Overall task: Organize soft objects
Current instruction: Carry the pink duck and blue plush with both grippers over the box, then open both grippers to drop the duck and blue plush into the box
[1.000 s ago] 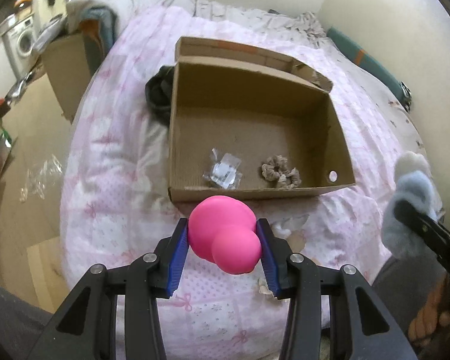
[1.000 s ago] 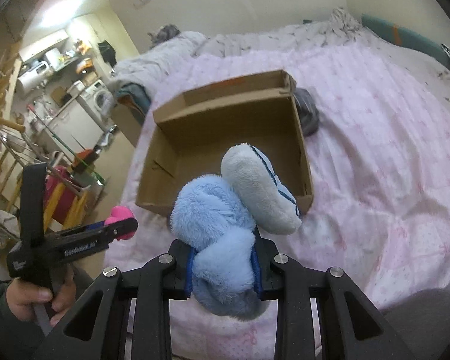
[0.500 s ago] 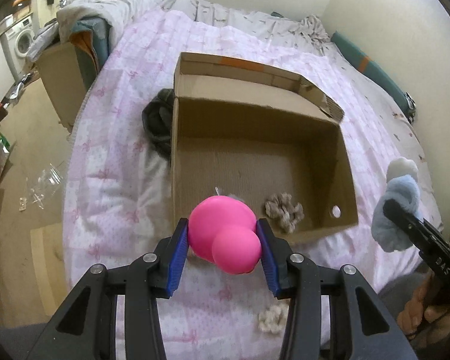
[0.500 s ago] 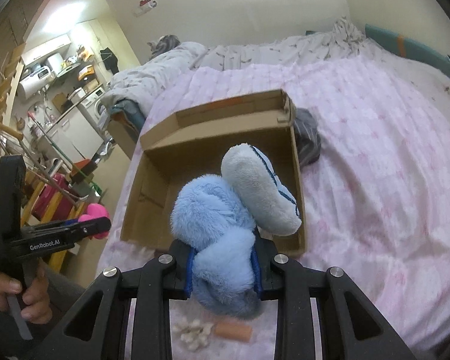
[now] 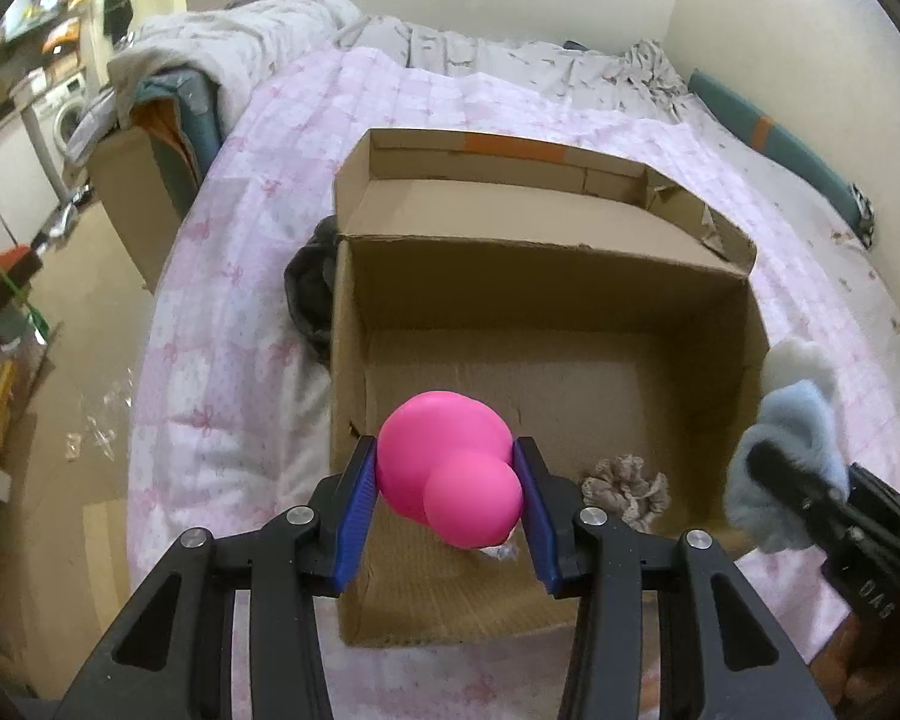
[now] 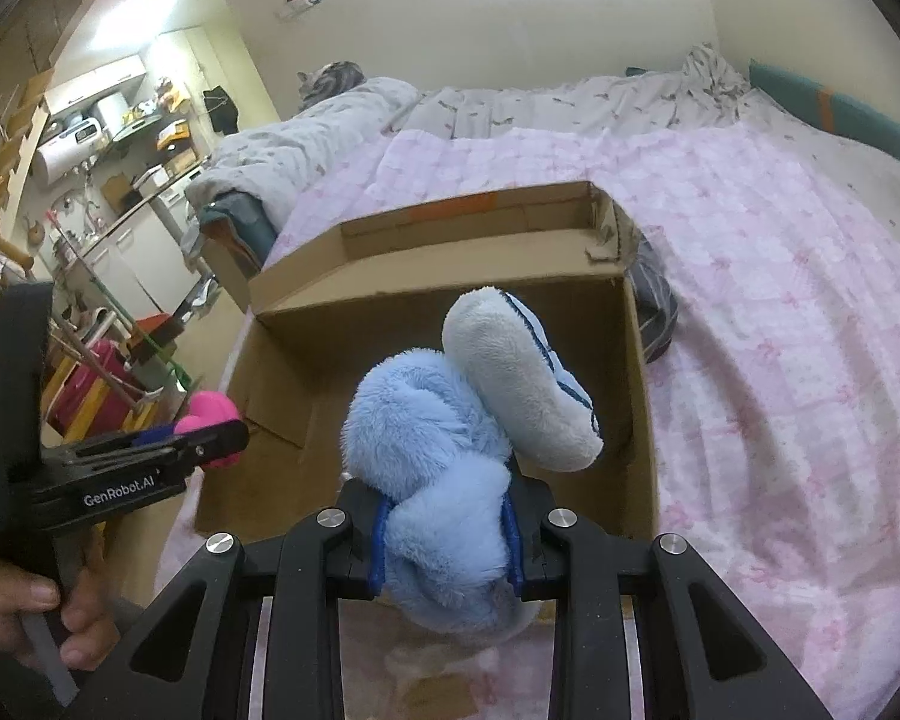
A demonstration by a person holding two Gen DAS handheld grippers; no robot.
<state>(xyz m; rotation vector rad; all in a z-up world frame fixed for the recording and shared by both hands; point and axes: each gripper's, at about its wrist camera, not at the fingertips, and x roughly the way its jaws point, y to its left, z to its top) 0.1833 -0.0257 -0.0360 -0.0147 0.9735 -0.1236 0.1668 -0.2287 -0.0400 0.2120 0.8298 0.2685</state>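
Observation:
My left gripper (image 5: 447, 480) is shut on a smooth pink soft toy (image 5: 450, 471), held over the near left part of an open cardboard box (image 5: 534, 276) on the bed. My right gripper (image 6: 444, 522) is shut on a fluffy blue and grey plush (image 6: 450, 438), held over the box's near edge (image 6: 642, 396). In the right wrist view the left gripper (image 6: 210, 438) with the pink toy (image 6: 207, 414) shows at the left, a hand under it. In the left wrist view the plush (image 5: 792, 444) shows at the right. A beige scrunchie (image 5: 627, 489) lies inside the box.
The box sits on a pink patterned quilt (image 5: 240, 276). A dark cloth (image 5: 309, 294) lies against the box's far side. A small clear packet (image 5: 501, 551) peeks out under the pink toy. A grey duvet (image 6: 510, 102) lies behind. The floor and kitchen clutter (image 6: 90, 180) lie to the left.
Both grippers have moved forward over the box with their loads still held. The box looks nearer and larger in both views; the toy now hangs over its floor.

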